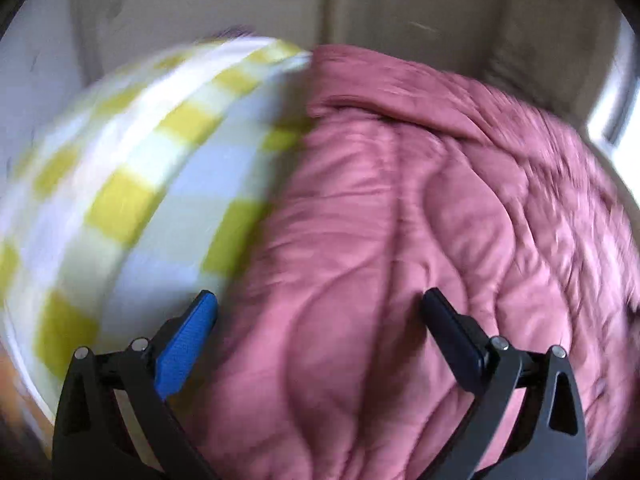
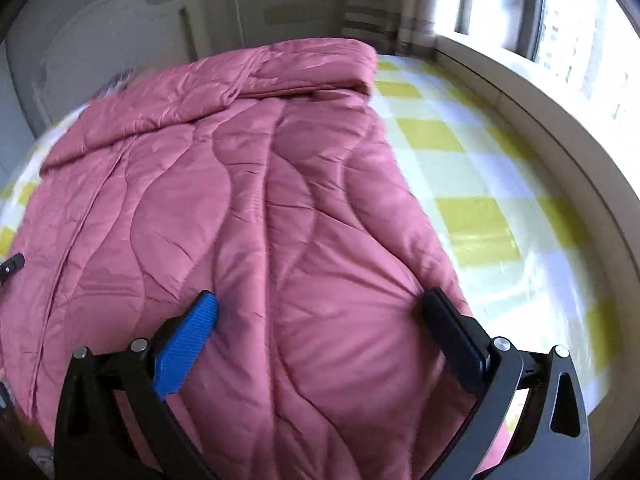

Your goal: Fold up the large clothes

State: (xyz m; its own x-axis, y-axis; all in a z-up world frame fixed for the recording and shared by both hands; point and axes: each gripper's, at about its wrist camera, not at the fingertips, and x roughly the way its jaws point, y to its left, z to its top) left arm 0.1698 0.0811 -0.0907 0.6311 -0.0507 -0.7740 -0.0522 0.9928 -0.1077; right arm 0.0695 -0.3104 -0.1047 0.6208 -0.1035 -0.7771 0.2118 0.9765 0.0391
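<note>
Two claws hang over a pink quilted blanket [image 2: 256, 208], both spread wide and grasping nothing. Nearest in the right wrist view, the right claw [image 2: 320, 312] has its blue pad [image 2: 184, 344] and black finger [image 2: 452, 332] resting on or just above the near part of the blanket, with puffy cloth bulging between them; whether they press into it I cannot tell. In the left wrist view the left claw [image 1: 320, 312] is likewise released, over the blanket's left side, its blue pad [image 1: 186, 344] close to where pink cloth meets the checked bedsheet [image 1: 120, 184]. That view is blurred, so fine detail is lost.

The blanket lies spread on a bed covered by the yellow-and-white checked bedsheet [image 2: 472, 184], which shows bare along the right. Farther off, the blanket's far end is already turned back on itself in a thick band [image 2: 312, 68]. Beyond it stand a pale headboard [image 2: 100, 32] and, far right, a window [image 2: 568, 32].

My reading: one fold is laid and the claws are placing themselves for the next grasp at the near edge. That move calls for each claw to drop onto the near hem, pinch through the thick padding, then lift and carry it away toward the far end, keeping both sides level so the slippery cloth does not slide askew.
</note>
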